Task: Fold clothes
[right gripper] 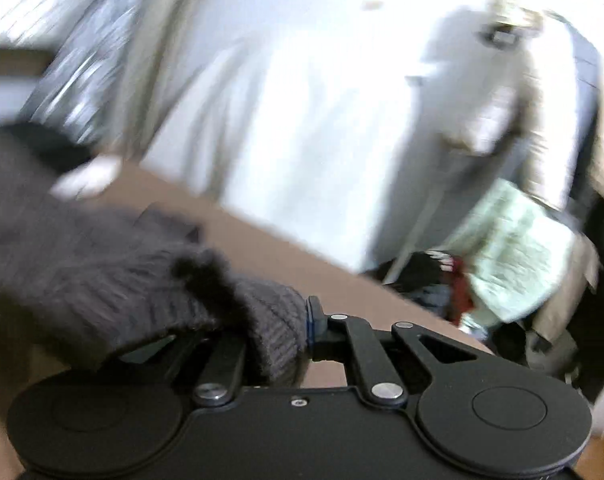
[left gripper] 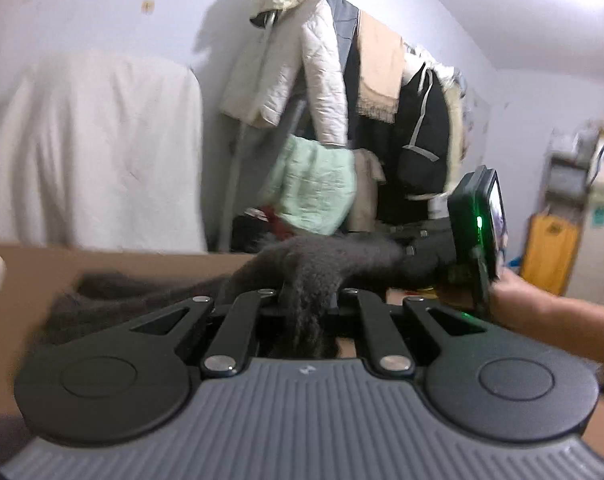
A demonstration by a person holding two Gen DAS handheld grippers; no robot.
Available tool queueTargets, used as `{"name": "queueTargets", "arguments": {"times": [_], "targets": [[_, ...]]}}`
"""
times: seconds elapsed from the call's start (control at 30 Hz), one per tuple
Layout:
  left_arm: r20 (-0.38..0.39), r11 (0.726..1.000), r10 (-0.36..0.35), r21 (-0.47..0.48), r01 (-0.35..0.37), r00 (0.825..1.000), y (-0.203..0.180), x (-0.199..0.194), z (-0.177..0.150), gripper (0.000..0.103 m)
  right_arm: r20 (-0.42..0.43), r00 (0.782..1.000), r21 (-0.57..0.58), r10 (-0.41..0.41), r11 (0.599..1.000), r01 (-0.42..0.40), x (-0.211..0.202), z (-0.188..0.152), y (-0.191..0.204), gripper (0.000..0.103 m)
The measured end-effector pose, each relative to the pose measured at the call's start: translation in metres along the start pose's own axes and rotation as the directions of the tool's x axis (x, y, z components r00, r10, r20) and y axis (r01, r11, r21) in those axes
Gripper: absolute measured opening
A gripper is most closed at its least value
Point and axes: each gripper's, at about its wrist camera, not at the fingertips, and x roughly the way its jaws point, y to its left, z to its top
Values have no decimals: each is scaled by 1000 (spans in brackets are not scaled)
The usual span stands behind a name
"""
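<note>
Left wrist: left tool [left gripper: 308, 300] clamps dark knit [left gripper: 322, 256].

Coat rack [left gripper: 342, 92] — jackets, white sheet [left gripper: 101, 148]

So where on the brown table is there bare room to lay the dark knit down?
Bare brown table lies beyond the dark knit garment, up to the white draped cloth. A strip also shows near the right gripper. The table's left side is crowded by the garment; both grippers, including the left gripper, pinch it.

Clamping down with the left gripper [left gripper: 308, 300] on gathered knit; pinching with the right gripper [right gripper: 302, 334] likewise, bare forearm [left gripper: 550, 312] reaching in alongside.
</note>
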Motion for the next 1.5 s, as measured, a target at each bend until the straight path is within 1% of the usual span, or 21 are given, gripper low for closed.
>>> {"name": "queueTargets", "arguments": {"times": [0.07,0.13,0.17,0.27,0.4,0.5,0.57,0.7,0.77,0.8,0.87,0.93,1.0,1.03,1.07,1.13,1.17,1.23,1.3,1.43,1.5], "targets": [[-39,992,-90,-98,85,995,-1,14,0,8,32,998,24,-61,998,60,-10,9,-22,8],[-145,981,-170,-120,153,975,-11,33,-5,14,58,991,51,-123,991,120,-19,17,-44,8],[-190,979,-186,-122,164,964,-13,40,-9,19,6,989,71,-148,987,147,-11,1,-53,8],[-281,993,-105,-79,86,954,-4,43,-29,31,-152,965,119,-214,965,233,15,-46,-79,8],[-281,987,65,-120,-103,958,52,18,-29,44,-351,884,23,-308,941,337,49,-115,-99,9],[-272,943,205,-203,-264,940,104,11,-20,49,-435,871,62,-227,958,280,53,-121,-108,13],[-277,906,262,-259,-335,924,137,13,-19,49,-456,878,42,-143,982,182,42,-112,-109,34],[-361,851,326,-290,-437,874,186,29,-22,49,-488,872,22,42,999,-36,11,-91,-106,44],[-373,831,328,-324,-453,868,204,40,-20,51,-455,866,79,206,978,-191,-11,-72,-100,45],[-378,818,323,-349,-457,868,214,44,-21,54,-421,870,96,255,967,-237,-18,-63,-97,46],[-391,787,303,-411,-460,869,232,54,-29,61,-344,874,101,343,939,-329,-27,-44,-80,62],[-410,745,273,-482,-461,870,253,69,-39,65,-310,868,59,388,919,-390,-14,-27,-60,64],[-437,683,226,-566,-462,870,276,90,-53,65,-331,848,11,415,900,-436,9,-17,-35,64],[-441,652,205,-605,-458,874,287,98,-60,65,-335,839,-17,428,888,-459,20,-14,-21,64],[-428,636,197,-629,-447,882,293,102,-66,62,-340,832,-43,439,876,-480,31,-12,-8,64],[-397,648,207,-630,-429,894,297,108,-72,22,-324,832,-65,450,867,-495,43,-12,15,64],[-394,664,222,-609,-435,892,297,111,-73,7,-317,831,-75,457,862,-502,48,-12,26,65],[-382,727,318,-490,-482,868,286,111,-63,6,-306,818,-53,486,850,-525,58,-9,43,64],[-295,774,369,-429,-467,882,269,97,-47,6,-287,814,-88,505,832,-547,56,-10,58,65],[-102,853,433,-276,-443,896,219,60,-1,6,-260,840,-140,477,842,-521,58,2,75,65],[-20,878,436,-209,-430,900,187,41,20,6,-244,838,-76,488,852,-519,66,1,75,66]]}}
